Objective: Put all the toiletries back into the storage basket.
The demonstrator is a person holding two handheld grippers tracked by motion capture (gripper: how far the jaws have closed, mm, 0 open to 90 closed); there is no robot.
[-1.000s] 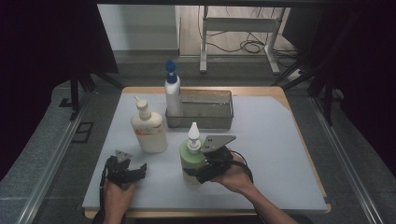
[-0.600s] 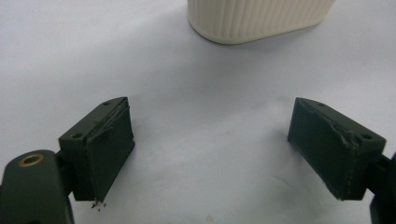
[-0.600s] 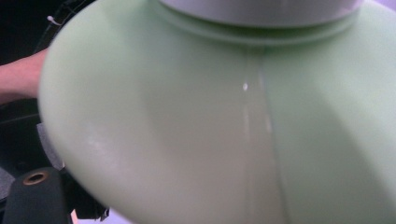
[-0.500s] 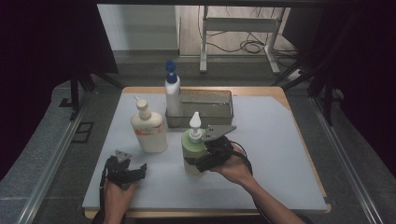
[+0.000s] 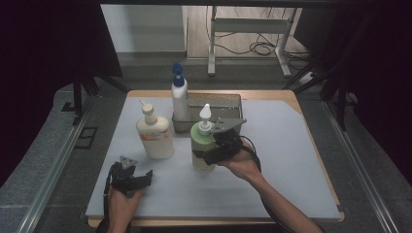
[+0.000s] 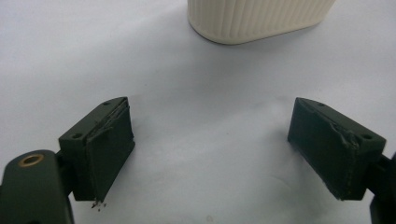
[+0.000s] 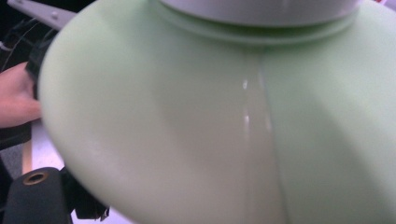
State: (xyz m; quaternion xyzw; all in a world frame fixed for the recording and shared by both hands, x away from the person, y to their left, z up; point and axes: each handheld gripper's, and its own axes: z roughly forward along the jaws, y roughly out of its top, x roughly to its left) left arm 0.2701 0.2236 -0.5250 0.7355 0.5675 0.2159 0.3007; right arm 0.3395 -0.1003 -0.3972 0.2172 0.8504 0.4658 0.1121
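My right gripper [image 5: 206, 157] is shut on a pale green bottle [image 5: 201, 141] with a white pointed cap, gripping its lower body and holding it upright at mid-table, just in front of the metal tray [image 5: 228, 103]. In the right gripper view the green bottle [image 7: 210, 116] sits close against the camera. My left gripper [image 5: 137, 176] rests on the white mat at the front left, jaws wide apart with nothing between them [image 6: 210, 140]. Beyond it stands a cream bottle [image 5: 154, 138], whose ribbed base [image 6: 257, 18] shows in the left gripper view.
A white bottle with a blue cap [image 5: 179, 99] stands at the tray's left end. The white mat [image 5: 291, 160] covers the wooden table, with bare room on its right half. The person's left hand [image 7: 16, 98] shows past the green bottle. Dark frame rails flank the table.
My right gripper has carried the green bottle away from the front edge, toward the tray. The left gripper has stayed put.
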